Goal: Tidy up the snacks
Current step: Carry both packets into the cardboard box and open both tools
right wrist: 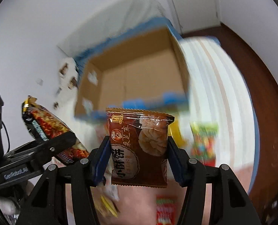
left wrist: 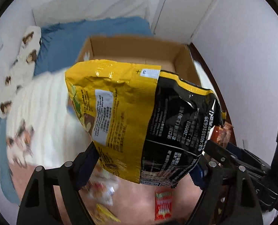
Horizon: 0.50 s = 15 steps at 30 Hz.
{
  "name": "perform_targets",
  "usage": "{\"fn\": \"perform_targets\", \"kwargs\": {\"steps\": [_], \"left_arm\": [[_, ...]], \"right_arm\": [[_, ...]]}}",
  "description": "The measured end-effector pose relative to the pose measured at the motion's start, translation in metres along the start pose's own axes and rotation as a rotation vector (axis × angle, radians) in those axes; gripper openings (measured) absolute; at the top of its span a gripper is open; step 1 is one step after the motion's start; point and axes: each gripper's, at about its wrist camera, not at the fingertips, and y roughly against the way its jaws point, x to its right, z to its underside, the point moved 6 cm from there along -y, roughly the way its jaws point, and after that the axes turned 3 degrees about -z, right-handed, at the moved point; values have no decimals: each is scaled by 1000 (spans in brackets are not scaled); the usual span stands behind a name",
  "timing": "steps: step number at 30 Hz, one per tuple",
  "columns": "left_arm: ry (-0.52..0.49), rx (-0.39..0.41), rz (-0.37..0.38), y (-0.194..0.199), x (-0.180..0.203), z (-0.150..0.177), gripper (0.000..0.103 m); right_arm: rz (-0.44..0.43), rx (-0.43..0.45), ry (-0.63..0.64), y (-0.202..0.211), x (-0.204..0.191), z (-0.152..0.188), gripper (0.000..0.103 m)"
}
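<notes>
My left gripper (left wrist: pixel 148 161) is shut on a large yellow and black snack bag (left wrist: pixel 139 116) and holds it up in front of the open cardboard box (left wrist: pixel 135 46). The same bag (right wrist: pixel 48 129) and the left gripper's finger show at the left of the right wrist view. My right gripper (right wrist: pixel 138 155) is shut on a brown pastry packet (right wrist: pixel 139 150) and holds it above the bed, just before the box (right wrist: pixel 139 75). The box looks empty inside. The right gripper's fingers (left wrist: pixel 232 153) show at the right of the left wrist view.
The box stands on a bed with a white quilt (left wrist: pixel 45 103) and blue sheet (left wrist: pixel 101 30). Several small snack packets lie below on a pink surface, among them a red one (left wrist: pixel 163 204) and a yellow one (right wrist: pixel 108 206). A colourful packet (right wrist: pixel 204 142) lies right. White wall and door stand behind.
</notes>
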Motion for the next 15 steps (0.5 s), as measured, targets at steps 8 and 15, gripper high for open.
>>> {"fn": "perform_targets", "kwargs": {"steps": [8, 15], "left_arm": [[-7, -93, -87, -82, -2, -103, 84], [16, -316, -109, -196, -18, -130, 84]], "right_arm": [[38, -24, 100, -65, -18, -115, 60], [86, -165, 121, -164, 1, -148, 60]]}}
